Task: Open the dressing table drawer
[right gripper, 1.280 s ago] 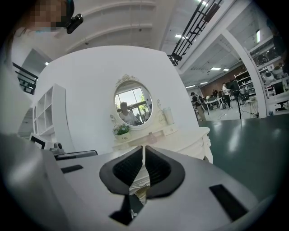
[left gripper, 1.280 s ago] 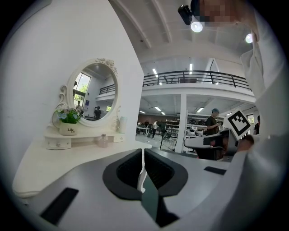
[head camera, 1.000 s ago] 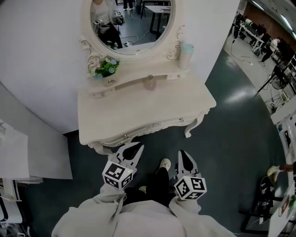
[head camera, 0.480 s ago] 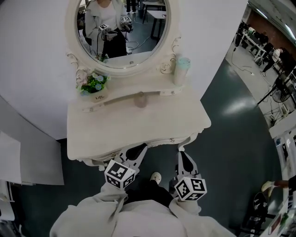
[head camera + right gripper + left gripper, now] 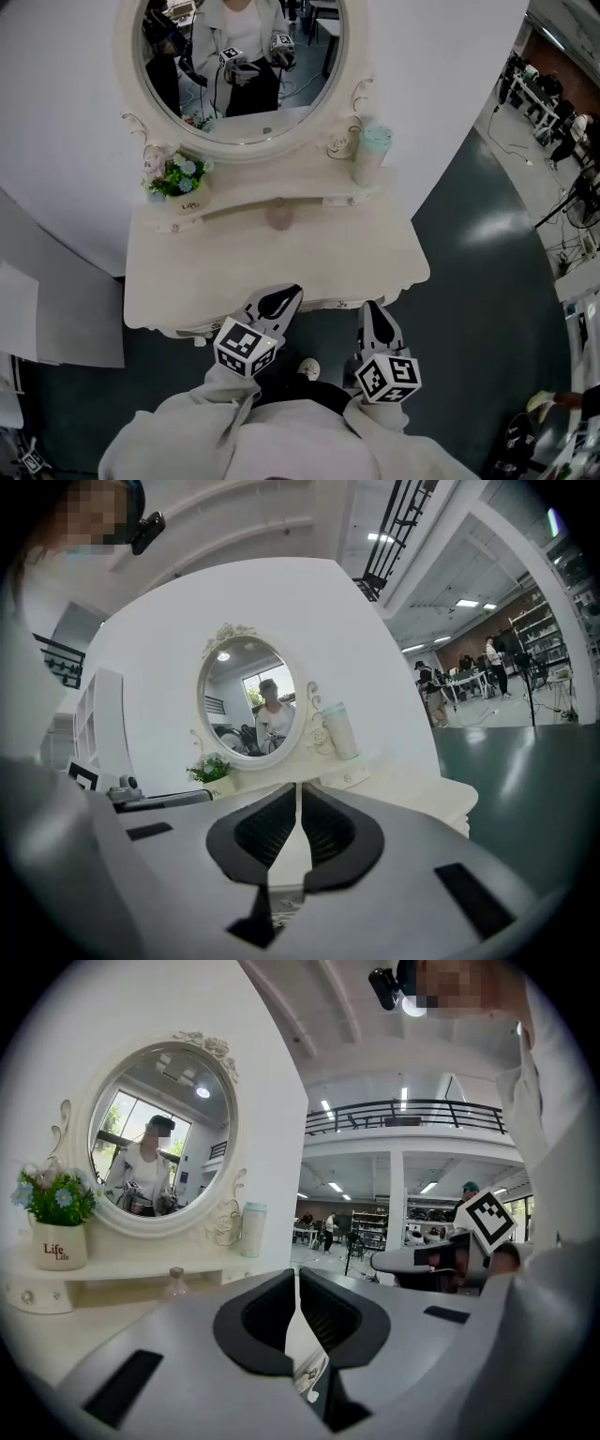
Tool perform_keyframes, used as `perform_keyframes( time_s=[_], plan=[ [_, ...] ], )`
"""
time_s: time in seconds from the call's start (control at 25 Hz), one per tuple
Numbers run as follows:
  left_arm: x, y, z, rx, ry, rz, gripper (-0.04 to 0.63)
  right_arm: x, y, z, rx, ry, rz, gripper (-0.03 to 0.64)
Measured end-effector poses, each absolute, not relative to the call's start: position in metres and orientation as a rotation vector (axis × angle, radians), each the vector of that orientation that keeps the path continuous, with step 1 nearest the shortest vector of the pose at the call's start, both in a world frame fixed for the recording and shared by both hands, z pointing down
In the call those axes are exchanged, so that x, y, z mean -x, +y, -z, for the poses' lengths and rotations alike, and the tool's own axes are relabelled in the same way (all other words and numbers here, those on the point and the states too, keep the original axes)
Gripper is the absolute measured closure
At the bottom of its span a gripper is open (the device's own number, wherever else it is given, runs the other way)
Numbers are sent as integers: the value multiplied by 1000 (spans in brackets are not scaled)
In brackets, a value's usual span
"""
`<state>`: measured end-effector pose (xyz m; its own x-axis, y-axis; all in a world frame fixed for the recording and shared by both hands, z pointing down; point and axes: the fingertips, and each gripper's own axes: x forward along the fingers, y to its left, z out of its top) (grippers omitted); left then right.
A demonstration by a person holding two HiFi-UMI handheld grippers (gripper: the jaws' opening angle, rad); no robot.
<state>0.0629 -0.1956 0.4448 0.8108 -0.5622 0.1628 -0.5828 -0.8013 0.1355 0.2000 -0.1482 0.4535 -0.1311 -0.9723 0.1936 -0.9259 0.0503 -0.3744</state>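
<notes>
The cream dressing table [image 5: 187,272] stands against the wall under an oval mirror [image 5: 234,66]. Its drawer front is hidden beneath the overhanging tabletop in the head view. My left gripper [image 5: 281,298] hovers at the table's front edge, left of centre, jaws shut and empty. Just off the same edge is my right gripper [image 5: 373,309], also shut on nothing. In the left gripper view the left gripper [image 5: 297,1283] points over the tabletop [image 5: 103,1312] at the mirror [image 5: 155,1143]. The right gripper [image 5: 300,794] faces the table [image 5: 422,799] too.
On the table's raised shelf sit a flower pot [image 5: 178,183], a pale green cup [image 5: 372,153] and a small bottle [image 5: 278,216]. White panels [image 5: 56,309] stand left of the table. Dark floor [image 5: 487,234] lies to the right, with desks and people [image 5: 562,122] far off.
The table has come closer. Both grippers moved forward from the floor in front of it to its front edge. The drawer front, seen earlier, slid out of sight under the tabletop.
</notes>
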Motion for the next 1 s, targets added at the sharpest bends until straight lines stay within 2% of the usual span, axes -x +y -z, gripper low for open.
perform_keyframes(
  time_s=[1.0],
  plan=[
    [-110,-245,-485,-2745,-886,-283,566,-244,-192,-499,2010,2183,774,574]
  ],
)
